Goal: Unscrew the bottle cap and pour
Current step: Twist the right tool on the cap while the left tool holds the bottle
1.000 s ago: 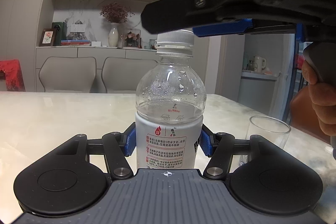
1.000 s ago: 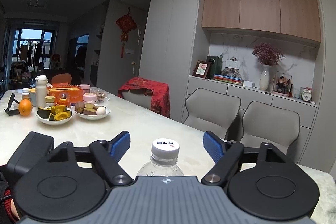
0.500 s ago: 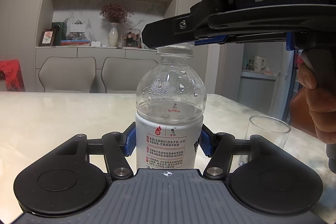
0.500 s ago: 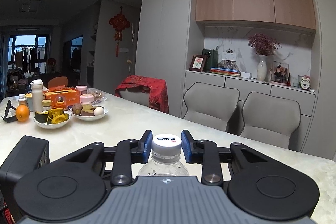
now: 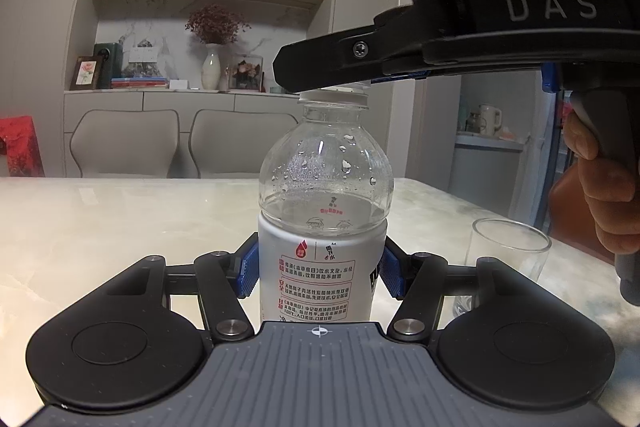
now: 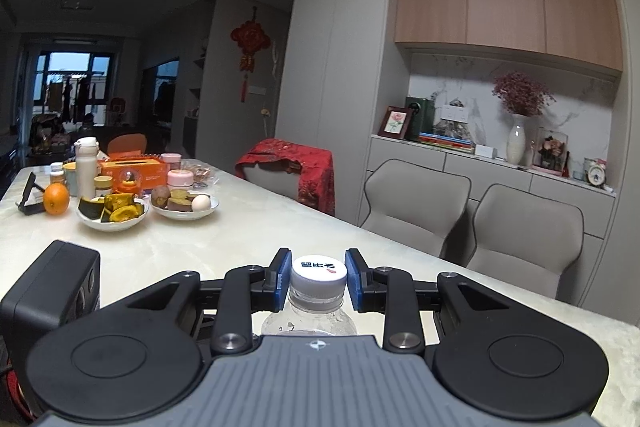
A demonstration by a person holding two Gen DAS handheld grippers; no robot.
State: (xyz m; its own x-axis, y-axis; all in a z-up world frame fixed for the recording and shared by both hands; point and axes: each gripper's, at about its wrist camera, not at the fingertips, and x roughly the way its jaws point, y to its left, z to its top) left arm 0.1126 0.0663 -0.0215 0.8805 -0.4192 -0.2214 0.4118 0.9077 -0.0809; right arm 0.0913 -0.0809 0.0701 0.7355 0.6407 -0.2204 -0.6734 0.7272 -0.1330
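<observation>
Left gripper [image 5: 322, 269] clamped on labelled body of bottle [image 5: 324, 227], blue pads [image 5: 246, 273] pressed to both sides of white label. Right gripper [image 6: 319, 277] clamped on bottle cap [image 6: 319, 273], one blue pad against each side of it; from the left wrist view it reaches in from the right over the bottle top, hiding most of the cap. A hand [image 5: 600, 187] grips its handle at the right edge.

Counter [image 5: 120, 219]: pale marble, long. Bottle upright on it, clear upper part beaded with droplets, water level just above the label. Empty clear glass [image 5: 508, 259] stands on counter near bottle, to its right in the left wrist view, not touching.

Far end of counter, well apart: two bowls of food [image 6: 112, 213], an orange [image 6: 56, 199], white flask [image 6: 86, 163].
</observation>
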